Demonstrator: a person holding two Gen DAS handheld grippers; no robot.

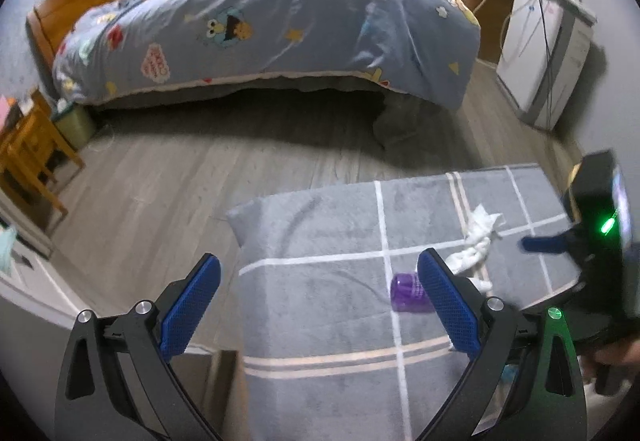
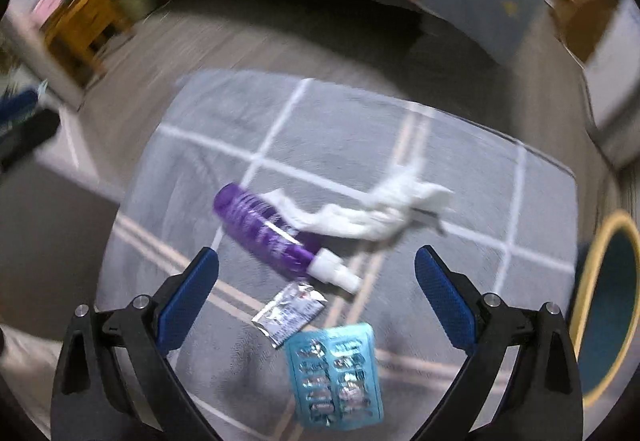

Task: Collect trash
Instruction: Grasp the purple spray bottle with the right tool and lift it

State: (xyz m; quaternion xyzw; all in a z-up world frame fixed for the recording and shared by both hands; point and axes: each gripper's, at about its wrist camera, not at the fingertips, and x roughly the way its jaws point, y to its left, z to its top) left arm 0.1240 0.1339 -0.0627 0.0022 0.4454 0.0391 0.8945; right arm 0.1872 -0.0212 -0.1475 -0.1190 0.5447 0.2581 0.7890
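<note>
Trash (image 2: 276,237) lies, blurred, under open right claw (image 2: 316,277)

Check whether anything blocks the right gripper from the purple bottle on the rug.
Nothing visible does. The right gripper is open above the rug, and the purple bottle lies in plain view just ahead of its fingertips. The tissue touches the bottle's far side, not the near one.

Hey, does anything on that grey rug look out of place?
Yes. Litter lies loose on the grey rug: a purple spray bottle on its side, a crumpled white tissue, a torn foil sachet and a blue blister pack.
</note>
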